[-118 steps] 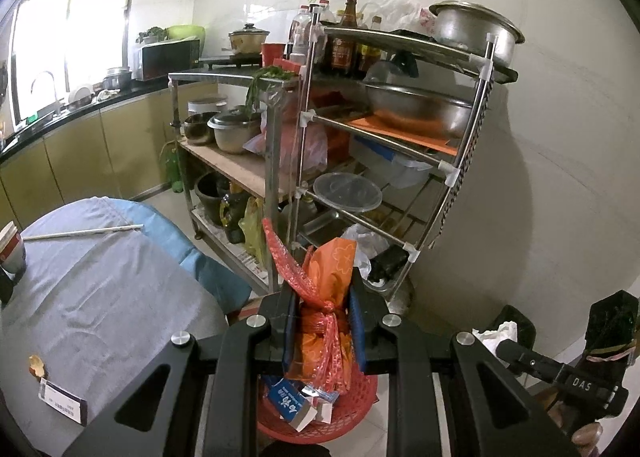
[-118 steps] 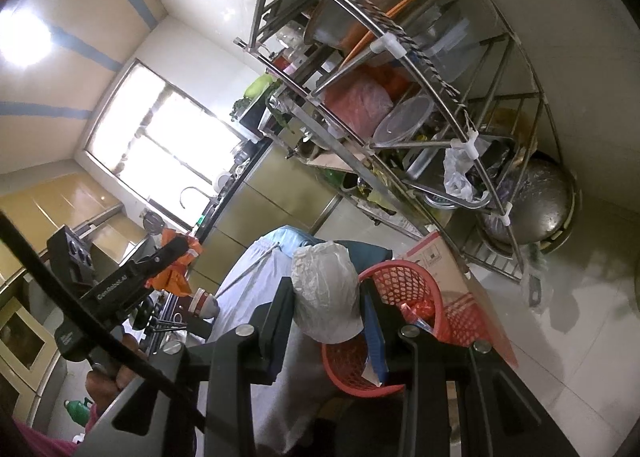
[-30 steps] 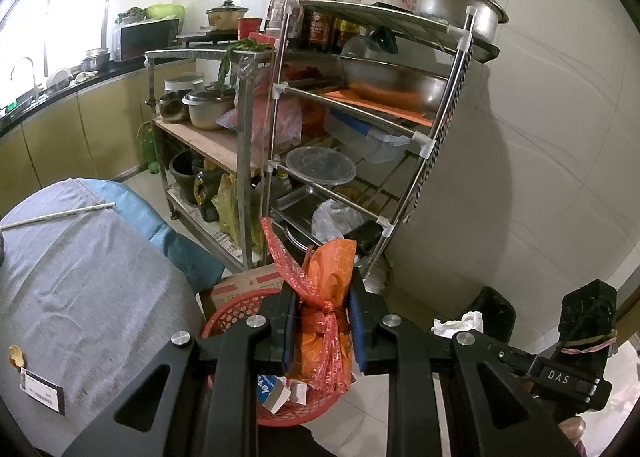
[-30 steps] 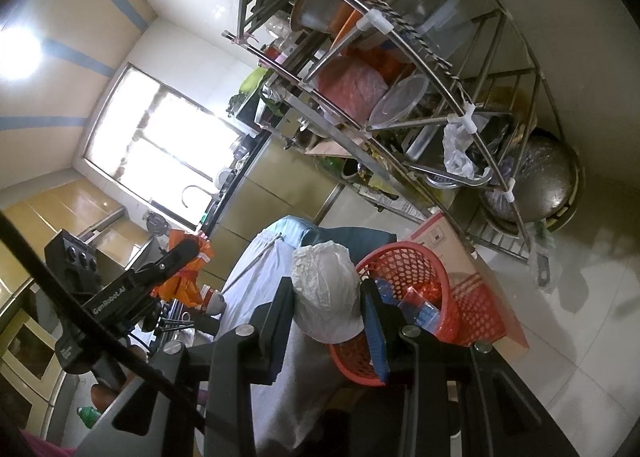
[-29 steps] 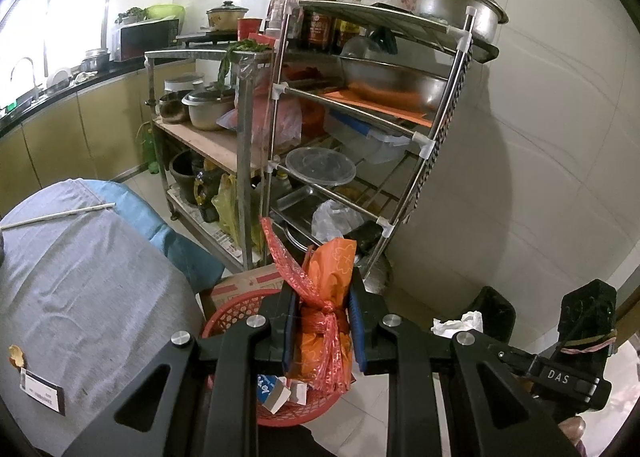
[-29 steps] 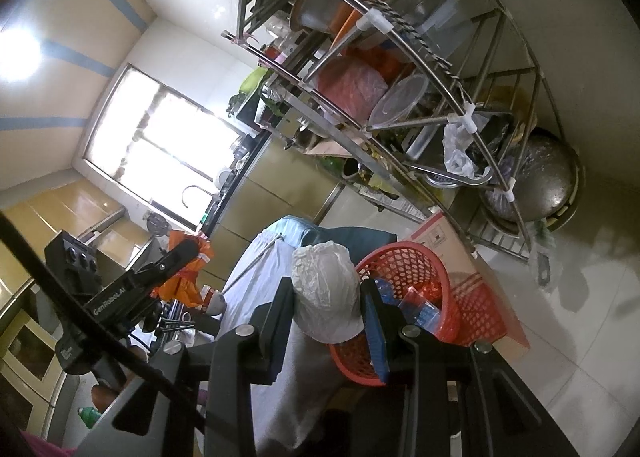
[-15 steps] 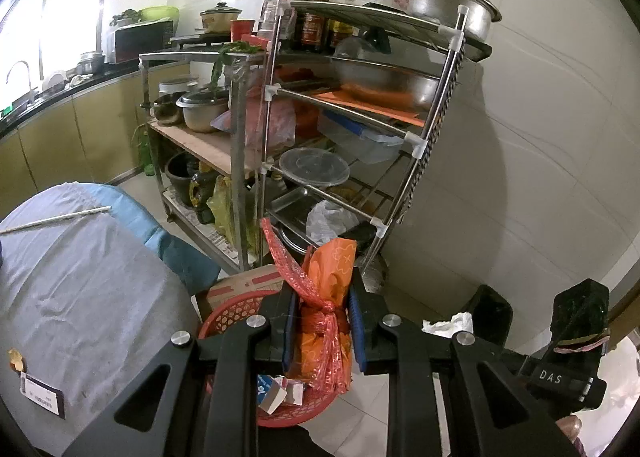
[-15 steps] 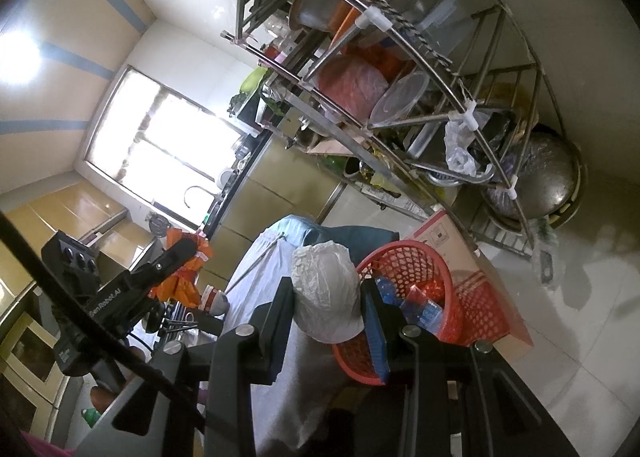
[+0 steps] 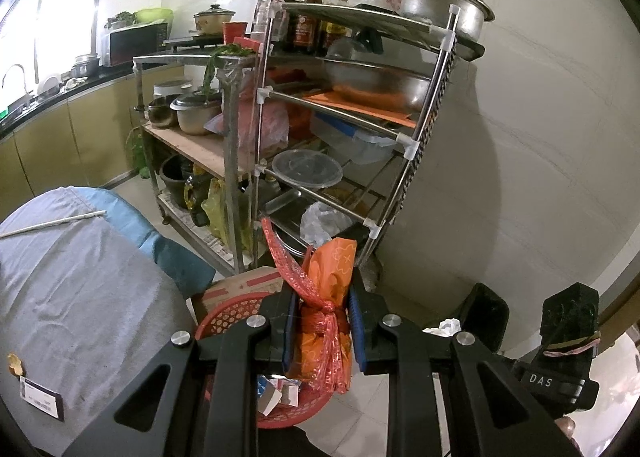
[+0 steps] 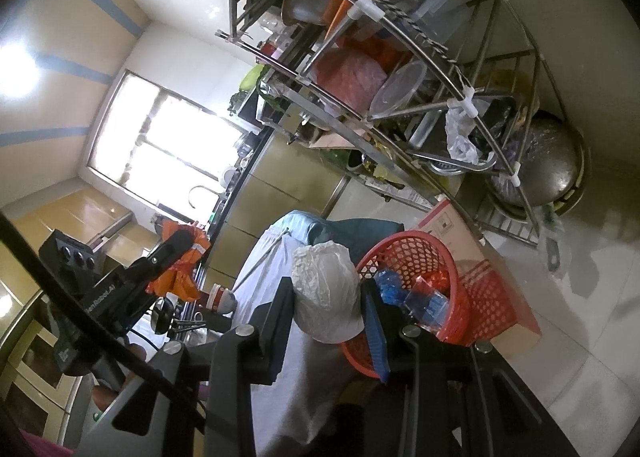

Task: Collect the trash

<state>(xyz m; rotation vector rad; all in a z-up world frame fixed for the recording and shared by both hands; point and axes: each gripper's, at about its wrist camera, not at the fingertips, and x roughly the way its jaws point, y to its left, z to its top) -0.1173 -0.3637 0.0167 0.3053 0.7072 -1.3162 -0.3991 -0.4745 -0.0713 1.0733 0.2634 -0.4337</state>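
My left gripper [image 9: 322, 297] is shut on an orange wrapper tied with red netting [image 9: 326, 297], held above a red mesh basket [image 9: 230, 313] on the floor. Packets and cartons lie in that basket. My right gripper [image 10: 328, 297] is shut on a crumpled white plastic bag [image 10: 326, 293], just left of the same red basket [image 10: 420, 253]. In the right wrist view the left gripper [image 10: 176, 253] shows at the left with its orange wrapper [image 10: 176, 277]. The right gripper's body and white bag [image 9: 450, 325] show at the lower right of the left wrist view.
A steel rack [image 9: 360, 97] of pots, bowls and bottles stands against the tiled wall behind the basket. A cardboard box [image 10: 452, 225] sits beside the basket. A table under grey cloth [image 9: 80, 297] carries a rod and a card. Counters and a sink run along the window.
The left wrist view has drifted slightly so the rack sits a little further left. Both grips are unchanged.
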